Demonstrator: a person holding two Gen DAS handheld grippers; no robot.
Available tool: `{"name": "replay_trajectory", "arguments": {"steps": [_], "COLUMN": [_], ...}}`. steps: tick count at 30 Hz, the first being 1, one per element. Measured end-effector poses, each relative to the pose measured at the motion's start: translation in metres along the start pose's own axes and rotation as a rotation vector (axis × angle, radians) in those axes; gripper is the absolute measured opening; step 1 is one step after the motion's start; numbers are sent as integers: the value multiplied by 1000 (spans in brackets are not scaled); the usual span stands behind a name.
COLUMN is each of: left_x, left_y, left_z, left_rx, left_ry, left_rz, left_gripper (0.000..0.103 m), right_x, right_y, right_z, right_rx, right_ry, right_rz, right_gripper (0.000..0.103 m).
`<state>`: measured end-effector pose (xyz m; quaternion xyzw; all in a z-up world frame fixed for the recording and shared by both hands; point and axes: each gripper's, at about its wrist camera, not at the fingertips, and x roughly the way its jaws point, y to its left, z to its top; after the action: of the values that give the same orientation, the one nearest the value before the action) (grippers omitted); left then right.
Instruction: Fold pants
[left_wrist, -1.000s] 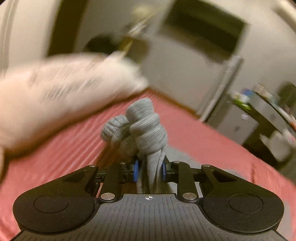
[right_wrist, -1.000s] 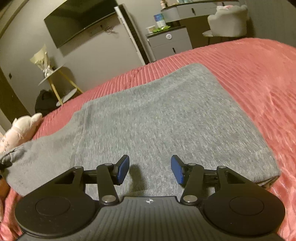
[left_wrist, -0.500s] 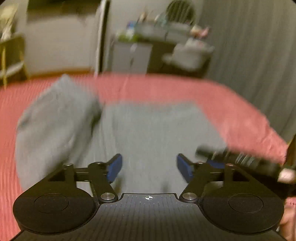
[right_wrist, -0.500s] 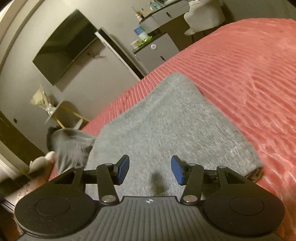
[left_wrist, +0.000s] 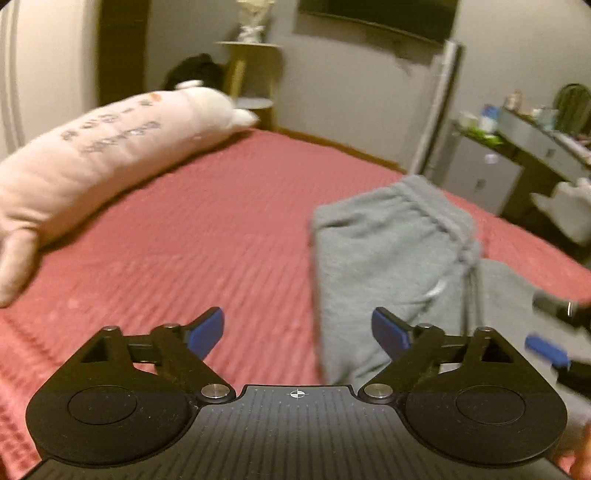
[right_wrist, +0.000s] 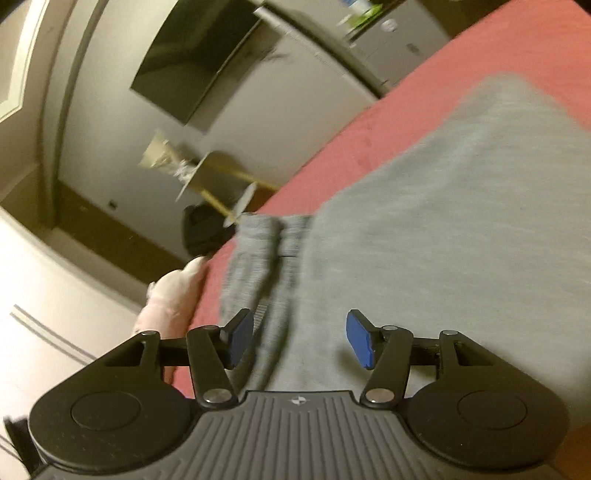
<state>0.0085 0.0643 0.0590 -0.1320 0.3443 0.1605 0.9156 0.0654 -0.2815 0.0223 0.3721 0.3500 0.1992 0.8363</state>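
left tongs: jaws spread wide, just been opening, nothing between the blue pads; pointed downward and forward
right tongs: jaws apart, just been opening a little, pads pressing on nothing; rolled to one side, so its view is tilted
right tongs in the left view: blurred, at the right edge, near

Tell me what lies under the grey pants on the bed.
The grey pants lie folded on the red bedspread, which shows all round them. One layer rests over another. Anything between the layers or beneath the fabric is covered.
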Motion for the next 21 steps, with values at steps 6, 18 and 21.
{"name": "replay_trajectory", "arguments": {"steps": [6, 18, 21], "left_x": [21, 70, 69], "left_y": [11, 9, 11], "left_z": [-12, -27, -26], "left_rx": [-46, -59, -87], "left_ry": [89, 244, 230], "left_rz": [128, 280, 282], "left_gripper": [96, 90, 90], "right_x": [82, 161, 169], "right_y": [37, 35, 45], "right_z": [28, 54, 51], "right_rx": [7, 51, -19], "right_ry": [60, 142, 130], "right_rz": [34, -36, -82], "right_gripper": [72, 86, 57]}}
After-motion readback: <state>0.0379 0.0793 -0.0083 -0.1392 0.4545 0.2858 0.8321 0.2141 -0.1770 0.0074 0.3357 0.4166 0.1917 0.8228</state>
